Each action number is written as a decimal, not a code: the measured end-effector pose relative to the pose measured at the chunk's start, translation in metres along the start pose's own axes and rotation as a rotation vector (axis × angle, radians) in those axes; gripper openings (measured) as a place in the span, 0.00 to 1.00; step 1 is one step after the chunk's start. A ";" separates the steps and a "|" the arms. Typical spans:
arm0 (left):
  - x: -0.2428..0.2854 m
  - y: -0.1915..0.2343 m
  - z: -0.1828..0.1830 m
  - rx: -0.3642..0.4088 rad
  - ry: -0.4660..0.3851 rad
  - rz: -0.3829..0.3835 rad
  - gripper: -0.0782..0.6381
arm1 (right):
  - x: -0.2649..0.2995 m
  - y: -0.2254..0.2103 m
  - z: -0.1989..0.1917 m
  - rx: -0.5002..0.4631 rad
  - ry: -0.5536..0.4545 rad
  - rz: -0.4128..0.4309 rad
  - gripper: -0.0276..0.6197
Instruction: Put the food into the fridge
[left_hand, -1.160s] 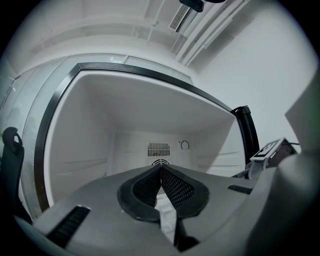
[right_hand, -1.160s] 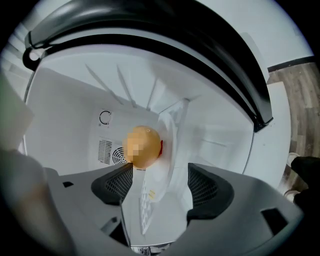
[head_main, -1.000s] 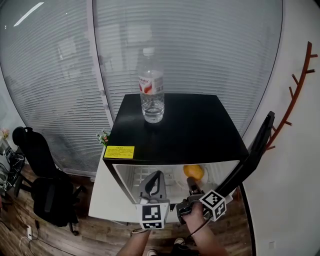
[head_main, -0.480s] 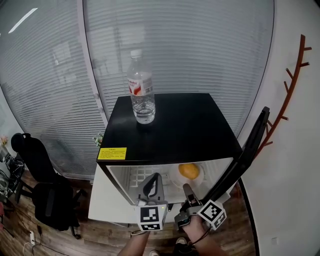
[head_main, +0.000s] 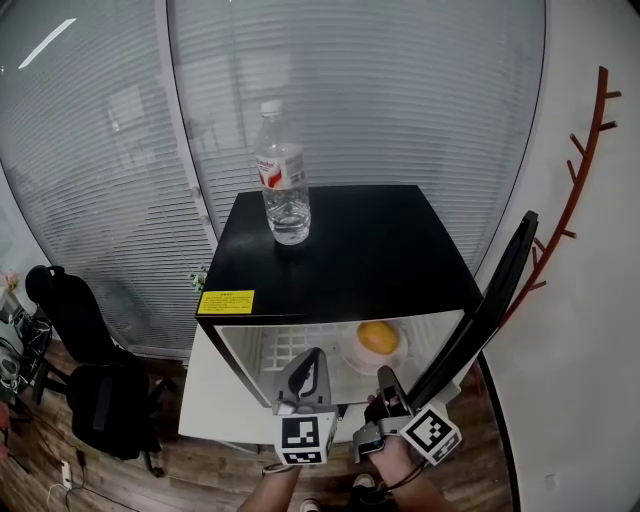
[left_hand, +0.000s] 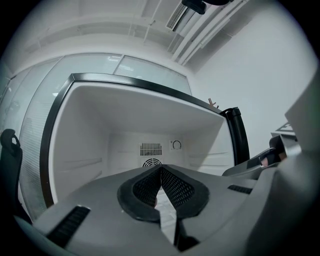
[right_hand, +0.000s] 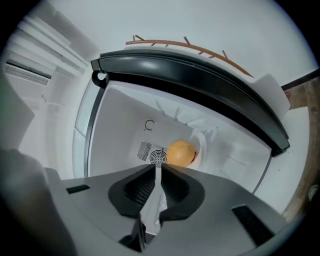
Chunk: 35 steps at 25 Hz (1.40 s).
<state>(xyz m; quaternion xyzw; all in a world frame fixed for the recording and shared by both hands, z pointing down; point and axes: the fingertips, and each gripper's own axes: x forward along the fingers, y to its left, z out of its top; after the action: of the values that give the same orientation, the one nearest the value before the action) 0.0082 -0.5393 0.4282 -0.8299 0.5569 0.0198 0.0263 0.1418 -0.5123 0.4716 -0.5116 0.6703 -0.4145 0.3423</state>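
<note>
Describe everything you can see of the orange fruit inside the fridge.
The orange fruit is round, smooth-skinned and evenly orange-yellow, whole and unpeeled as far as shows. It sits upright on a white plate inside the open fridge, right of the middle in the head view. Only the plate touches it; its underside is hidden.

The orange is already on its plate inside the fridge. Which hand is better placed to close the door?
Right. The right tool is beside the open door; its jaws have just been closing, nothing between them. The left tool is farther away, also shut.
</note>
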 end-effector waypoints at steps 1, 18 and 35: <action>-0.001 -0.001 0.002 0.000 -0.003 -0.002 0.15 | 0.000 0.004 0.002 -0.017 -0.003 0.011 0.11; -0.018 -0.011 0.014 0.007 -0.028 -0.020 0.15 | -0.008 0.094 0.021 -1.196 -0.180 0.121 0.08; -0.020 -0.007 0.019 0.021 -0.054 -0.026 0.15 | 0.000 0.089 0.006 -1.235 -0.135 0.118 0.08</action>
<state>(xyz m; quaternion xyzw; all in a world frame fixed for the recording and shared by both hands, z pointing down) 0.0067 -0.5172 0.4109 -0.8360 0.5452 0.0361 0.0501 0.1117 -0.5018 0.3884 -0.6024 0.7902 0.1025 0.0472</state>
